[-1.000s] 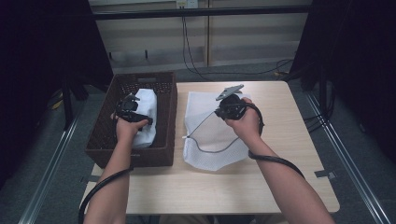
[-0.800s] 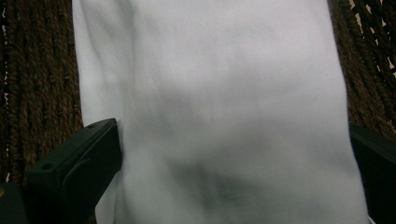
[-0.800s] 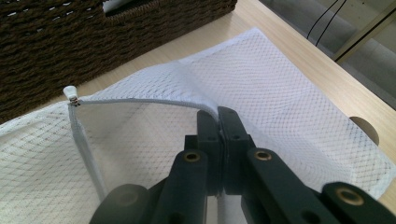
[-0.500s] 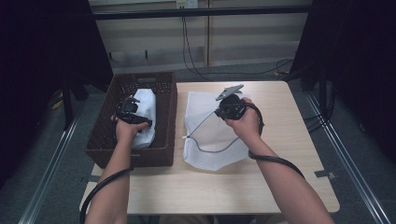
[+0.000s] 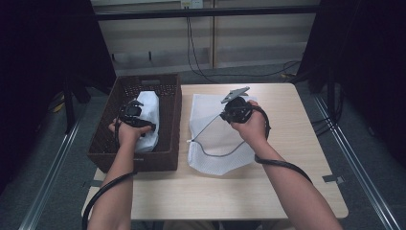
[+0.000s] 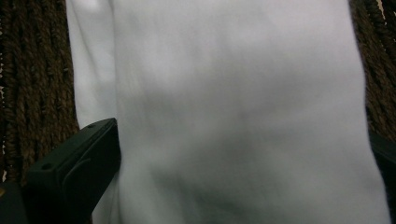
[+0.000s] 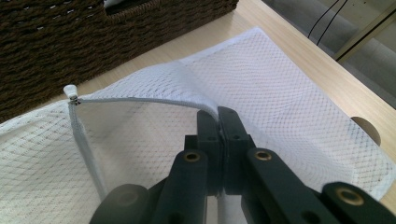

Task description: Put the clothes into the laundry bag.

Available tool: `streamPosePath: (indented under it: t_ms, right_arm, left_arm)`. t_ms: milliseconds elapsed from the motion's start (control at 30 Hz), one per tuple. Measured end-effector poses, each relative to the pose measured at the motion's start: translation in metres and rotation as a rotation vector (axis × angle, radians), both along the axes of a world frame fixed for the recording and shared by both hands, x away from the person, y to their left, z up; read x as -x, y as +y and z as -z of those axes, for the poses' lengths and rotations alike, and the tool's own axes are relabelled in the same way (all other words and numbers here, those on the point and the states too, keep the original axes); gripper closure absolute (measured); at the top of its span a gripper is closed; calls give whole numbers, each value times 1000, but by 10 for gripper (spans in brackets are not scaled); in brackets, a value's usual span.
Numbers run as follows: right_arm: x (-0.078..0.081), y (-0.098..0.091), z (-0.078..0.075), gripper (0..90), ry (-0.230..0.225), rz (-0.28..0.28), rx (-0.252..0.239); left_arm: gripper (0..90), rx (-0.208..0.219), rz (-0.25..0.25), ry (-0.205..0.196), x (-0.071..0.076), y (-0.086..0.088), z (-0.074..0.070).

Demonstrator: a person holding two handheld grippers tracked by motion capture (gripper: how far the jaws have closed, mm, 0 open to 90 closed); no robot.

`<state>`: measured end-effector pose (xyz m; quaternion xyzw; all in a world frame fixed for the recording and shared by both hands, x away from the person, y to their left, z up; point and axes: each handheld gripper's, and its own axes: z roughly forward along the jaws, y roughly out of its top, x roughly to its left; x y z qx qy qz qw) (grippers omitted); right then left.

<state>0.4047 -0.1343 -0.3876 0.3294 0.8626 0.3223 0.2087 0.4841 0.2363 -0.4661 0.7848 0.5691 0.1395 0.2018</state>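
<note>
Over on the wooden table (image 5: 297, 143), the right gripper (image 7: 218, 122) has its jaws clamped tight together on the upper zipper edge of the white mesh laundry bag (image 5: 215, 139), pinching that edge up off the surface so the mouth of the bag gapes open; you can see the zipper pull (image 7: 70, 91) sitting at the far corner of the opening in the right gripper view, with the zipper tape running from it straight into the closed jaws. The bag itself lies flat on the table just beside the dark wicker basket (image 5: 165, 158). Now to the left gripper (image 5: 135, 116), down inside that basket, right on top of the folded white garment (image 6: 233, 112); in the left gripper view one black jaw sits against the cloth's left side and the other peeks in at the far right edge, the garment bulging between them, but whether they're squeezing it or just straddling it I can't tell
</note>
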Motion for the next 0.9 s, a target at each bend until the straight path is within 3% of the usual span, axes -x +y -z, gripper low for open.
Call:
streamPosePath:
  t_ms: [233,500,667,733,900]
  right_arm:
    - [0,0,-1,891,-2,9,-9]
    - [0,0,-1,891,-1,13,-13]
    - [1,1,-2,890,-4,9,-10]
    - [1,0,-1,890,-5,6,-5]
    - [1,-1,-2,890,-4,11,-14]
  left_arm:
    - [44,-7,-3,7,0,3,4]
    - [217,13,-10,6,4,4,4]
    - [364,-33,10,14,6,-2,4]
    - [380,-33,12,16,6,-2,4]
    - [520,-56,14,31,6,-6,2]
